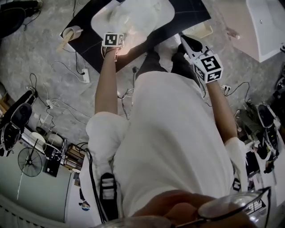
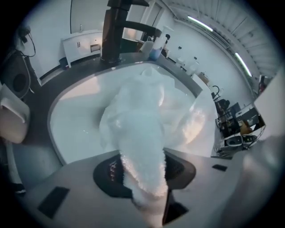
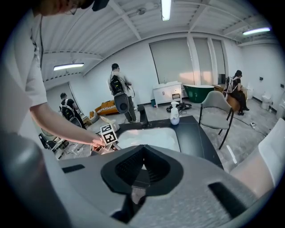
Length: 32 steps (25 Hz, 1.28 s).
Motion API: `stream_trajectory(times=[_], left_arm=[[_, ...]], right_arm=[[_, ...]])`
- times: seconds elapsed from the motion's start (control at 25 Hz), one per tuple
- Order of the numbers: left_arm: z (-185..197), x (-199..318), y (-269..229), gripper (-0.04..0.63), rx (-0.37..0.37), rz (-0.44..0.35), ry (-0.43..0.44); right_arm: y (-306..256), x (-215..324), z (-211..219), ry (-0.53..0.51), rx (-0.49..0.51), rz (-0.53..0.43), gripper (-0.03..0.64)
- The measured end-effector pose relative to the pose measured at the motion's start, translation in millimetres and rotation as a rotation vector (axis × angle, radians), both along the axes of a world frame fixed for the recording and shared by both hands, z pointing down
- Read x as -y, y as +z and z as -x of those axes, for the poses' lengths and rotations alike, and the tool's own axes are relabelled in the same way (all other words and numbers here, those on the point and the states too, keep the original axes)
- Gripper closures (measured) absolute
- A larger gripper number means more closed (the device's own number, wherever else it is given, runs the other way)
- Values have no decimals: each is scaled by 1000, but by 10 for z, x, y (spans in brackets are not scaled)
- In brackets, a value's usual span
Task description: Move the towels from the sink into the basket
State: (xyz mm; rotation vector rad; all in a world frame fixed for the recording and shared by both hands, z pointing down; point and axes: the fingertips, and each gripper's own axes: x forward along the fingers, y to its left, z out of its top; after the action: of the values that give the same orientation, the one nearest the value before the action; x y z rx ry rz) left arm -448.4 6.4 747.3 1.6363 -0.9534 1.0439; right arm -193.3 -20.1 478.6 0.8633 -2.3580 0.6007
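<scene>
A white fluffy towel [image 2: 138, 129] hangs out of the white sink [image 2: 67, 129] and runs between the jaws of my left gripper [image 2: 143, 167], which is shut on it. In the head view the left gripper [image 1: 119, 36] is at the near rim of the sink [image 1: 162, 13], with the towel [image 1: 129, 18] bunched in the basin. My right gripper [image 1: 184, 40] is held off to the right of the black counter, away from the sink. In the right gripper view its jaws [image 3: 141, 167] are shut with nothing between them. A pale basket-like container [image 1: 200, 30] sits by the counter's right edge.
A black faucet [image 2: 116, 31] stands behind the basin. A soap bottle [image 3: 174, 115] is on the counter's far side and a grey chair [image 3: 218, 107] beside it. Cables and gear [image 1: 40, 133] litter the floor. A white tub [image 1: 267, 26] lies at the right. Other people stand in the background.
</scene>
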Motion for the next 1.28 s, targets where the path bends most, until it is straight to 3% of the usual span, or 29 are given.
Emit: stream_trajectory(times=[0.2, 0.64, 0.84, 1.0, 1.28], left_arm=[[18, -74, -449, 474, 14, -133, -41], [-67, 33, -2401, 483, 21, -605, -274], [-409, 37, -3301, 486, 11, -819, -266], [-699, 75, -3979, 489, -46, -973, -263], [-1166, 243, -5123, 491, -161, -1175, -200]], right_arm=[[-116, 61, -138, -9, 17, -35, 618], [-511, 112, -629, -40, 80, -110, 618], [-824, 177, -922, -38, 97, -184, 618], [-1090, 241, -1126, -29, 111, -234, 618], [-1625, 394, -1428, -51, 107, -355, 618]])
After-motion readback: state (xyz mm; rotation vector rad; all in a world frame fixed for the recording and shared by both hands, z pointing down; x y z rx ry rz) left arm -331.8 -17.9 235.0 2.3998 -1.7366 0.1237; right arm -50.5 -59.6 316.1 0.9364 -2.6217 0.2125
